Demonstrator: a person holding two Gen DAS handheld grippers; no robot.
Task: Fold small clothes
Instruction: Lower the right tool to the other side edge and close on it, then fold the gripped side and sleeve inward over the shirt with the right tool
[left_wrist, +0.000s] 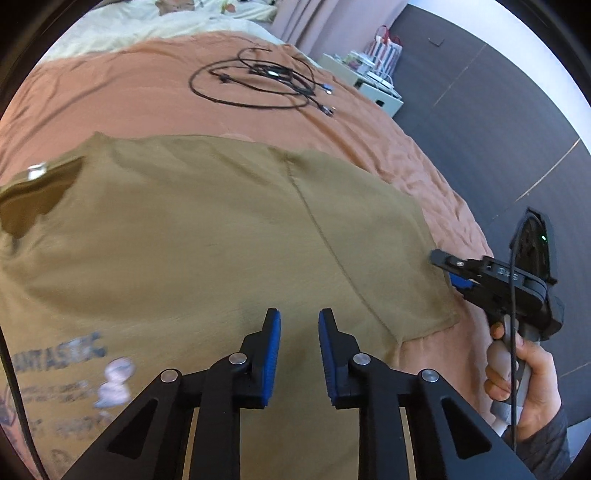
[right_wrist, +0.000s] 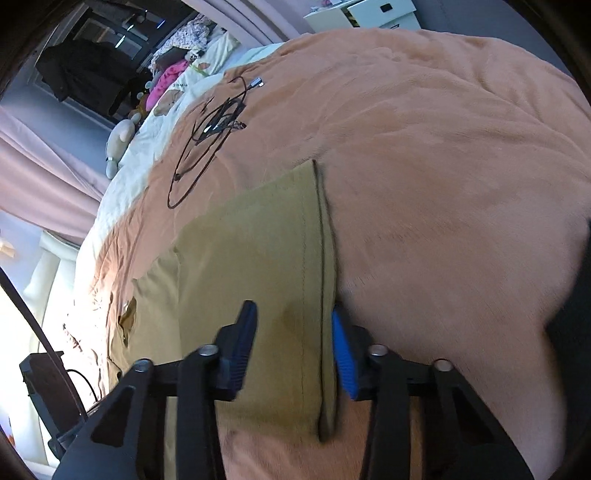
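A: Start with the biggest thing: the rumpled salmon-orange plush bedspread covers the whole bed, and the olive-tan cotton T-shirt with printed lettering lies spread flat across it.

B: Where are the tools on the shirt?

A: The left gripper hangs over the middle of the shirt body, its blue-padded jaws narrowed to a small gap with nothing between them; I can't tell whether the tips touch the cloth. The right gripper is at the sleeve hem, one finger over the cloth and the other just off its edge on the bedspread. The gap is moderate and the pads don't appear to press the fabric, so I'd judge nothing is held yet. A person's hand holds its grip.

B: What could go wrong?

A: The right jaws straddle the hem and the plush beneath, so closing could pinch bedspread along with sleeve, and lifting would drag both. The left has no edge to bite, only flat fabric; it may slip or bunch up a wrinkle. Uneven grips would skew the fold.

B: Anything nearby?

A: A tangle of black cables with metal plugs lies well beyond the collar, clear unless the shirt is swung far.

B: Containers?

A: A white open-fronted storage box stands off the bed; things sit on it, too small to identify.
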